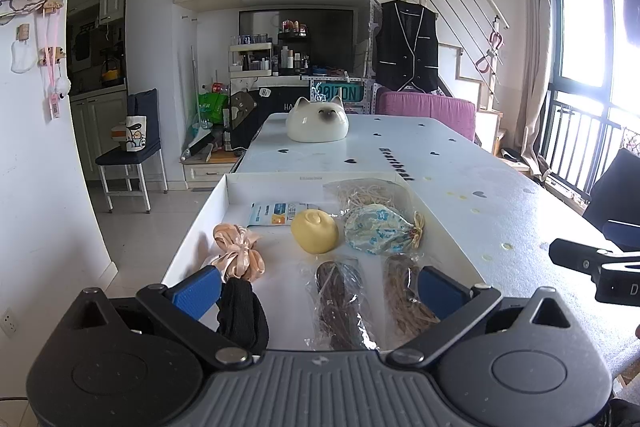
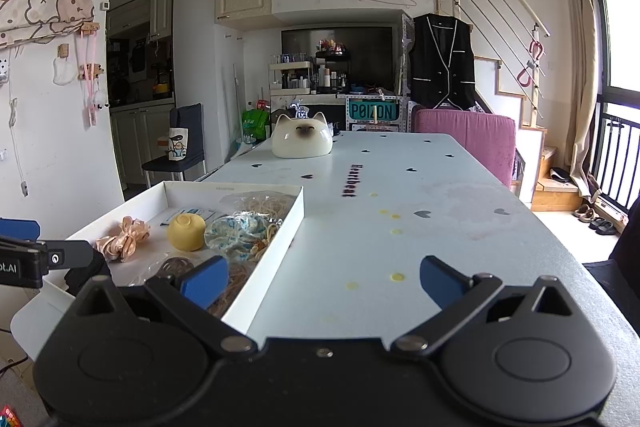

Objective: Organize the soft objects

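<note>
A shallow white box (image 1: 228,195) on the table holds soft things: a peach satin scrunchie (image 1: 239,251), a yellow squishy bun (image 1: 314,231), a blue floral pouch (image 1: 376,229), a wipes packet (image 1: 276,214), and bagged bundles of bands (image 1: 338,305). A black cloth (image 1: 242,313) lies by the left fingertip. My left gripper (image 1: 318,289) is open over the box's near end. My right gripper (image 2: 322,279) is open and empty, right of the box (image 2: 280,239) above the table.
A white ceramic cat head (image 1: 317,125) stands at the table's far end. A pink chair back (image 1: 428,111) is behind the table. The right gripper's body (image 1: 592,267) shows at the right edge of the left wrist view. A stool (image 1: 130,157) stands left.
</note>
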`<action>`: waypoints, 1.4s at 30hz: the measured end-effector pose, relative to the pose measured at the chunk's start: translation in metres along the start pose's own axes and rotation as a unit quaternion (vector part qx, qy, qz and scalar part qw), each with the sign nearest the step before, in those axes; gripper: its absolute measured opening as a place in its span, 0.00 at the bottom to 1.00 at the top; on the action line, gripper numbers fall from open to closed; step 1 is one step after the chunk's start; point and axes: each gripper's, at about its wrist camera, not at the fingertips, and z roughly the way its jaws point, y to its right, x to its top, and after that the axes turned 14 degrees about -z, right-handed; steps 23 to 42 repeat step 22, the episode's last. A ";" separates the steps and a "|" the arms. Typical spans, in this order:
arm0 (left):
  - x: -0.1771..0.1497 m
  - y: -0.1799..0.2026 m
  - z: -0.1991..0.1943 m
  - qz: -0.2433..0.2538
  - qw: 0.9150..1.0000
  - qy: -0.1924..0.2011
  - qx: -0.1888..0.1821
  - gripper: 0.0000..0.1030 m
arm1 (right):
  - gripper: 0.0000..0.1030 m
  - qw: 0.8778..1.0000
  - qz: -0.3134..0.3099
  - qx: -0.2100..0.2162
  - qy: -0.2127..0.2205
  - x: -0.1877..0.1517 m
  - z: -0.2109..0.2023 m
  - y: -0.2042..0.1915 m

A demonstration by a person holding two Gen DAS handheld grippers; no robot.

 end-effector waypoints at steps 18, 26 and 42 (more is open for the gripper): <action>-0.001 0.001 -0.002 -0.001 1.000 0.001 0.001 1.00 | 1.00 1.000 0.000 0.000 0.000 0.000 0.000 0.000; -0.001 0.001 -0.004 -0.001 1.000 0.003 0.002 1.00 | 1.00 1.000 0.000 -0.001 0.000 0.000 0.000 0.000; -0.001 0.001 -0.004 -0.001 1.000 0.003 0.002 1.00 | 1.00 1.000 0.000 -0.001 0.000 0.000 0.000 0.000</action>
